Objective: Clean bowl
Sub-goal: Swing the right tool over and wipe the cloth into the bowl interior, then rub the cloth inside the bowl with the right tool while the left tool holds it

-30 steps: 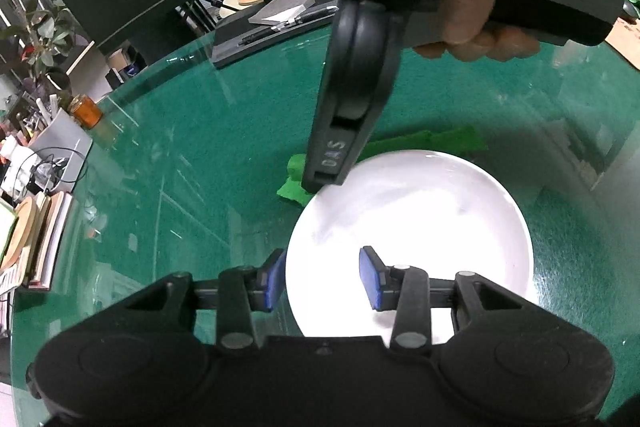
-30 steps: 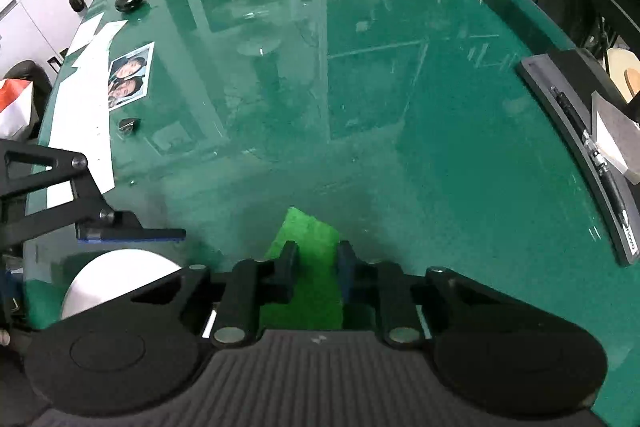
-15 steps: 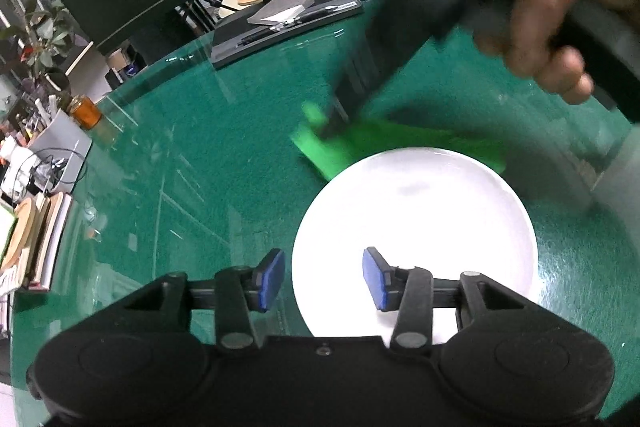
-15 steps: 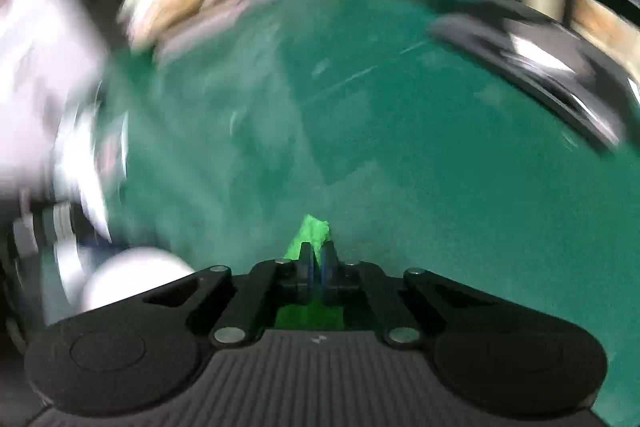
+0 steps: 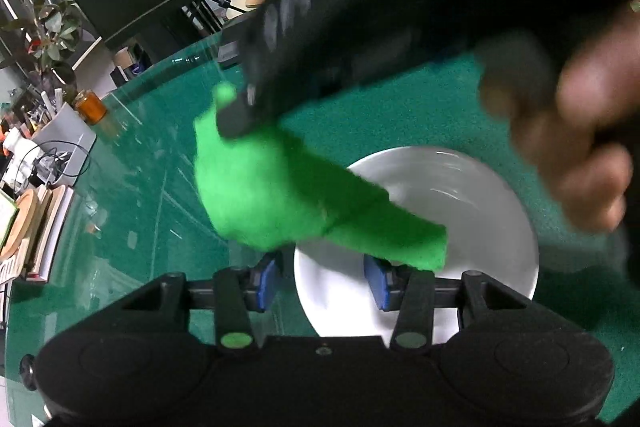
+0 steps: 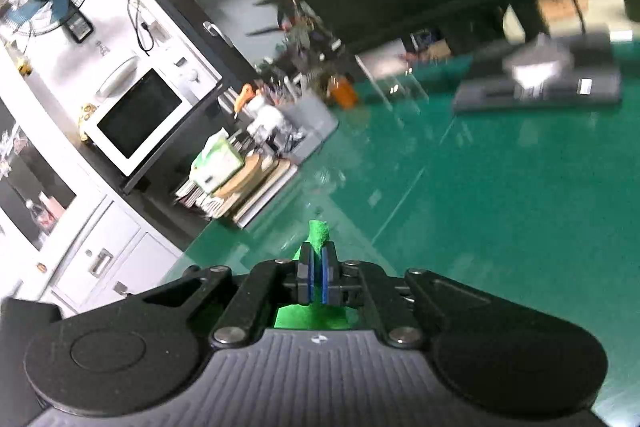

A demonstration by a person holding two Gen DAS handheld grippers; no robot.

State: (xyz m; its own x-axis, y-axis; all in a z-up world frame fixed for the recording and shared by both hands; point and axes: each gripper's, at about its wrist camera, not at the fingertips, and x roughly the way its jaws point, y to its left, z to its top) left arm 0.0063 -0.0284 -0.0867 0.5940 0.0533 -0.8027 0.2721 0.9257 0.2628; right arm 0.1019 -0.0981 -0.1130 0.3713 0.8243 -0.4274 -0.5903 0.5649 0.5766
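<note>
A white bowl (image 5: 452, 195) sits on the green glass table, right in front of my left gripper (image 5: 322, 285). The left gripper is open, its blue pads on either side of the bowl's near rim. My right gripper (image 5: 236, 123) is shut on a green cloth (image 5: 280, 195) and holds it in the air above the bowl's left rim; the cloth hangs down toward the bowl. In the right wrist view the gripper (image 6: 318, 267) pinches the cloth (image 6: 319, 235) between its blue pads.
A dark tray (image 6: 540, 91) lies at the table's far edge. Stacked books and a wooden board (image 6: 236, 187), an orange jar (image 5: 91, 105) and a grey box (image 5: 64, 143) stand at the left edge. White cabinets with a microwave (image 6: 136, 123) stand beyond.
My right gripper shut on the green cloth and lifted it off the table, up and over the bowl's left side. The left gripper and the bowl stayed in place.
</note>
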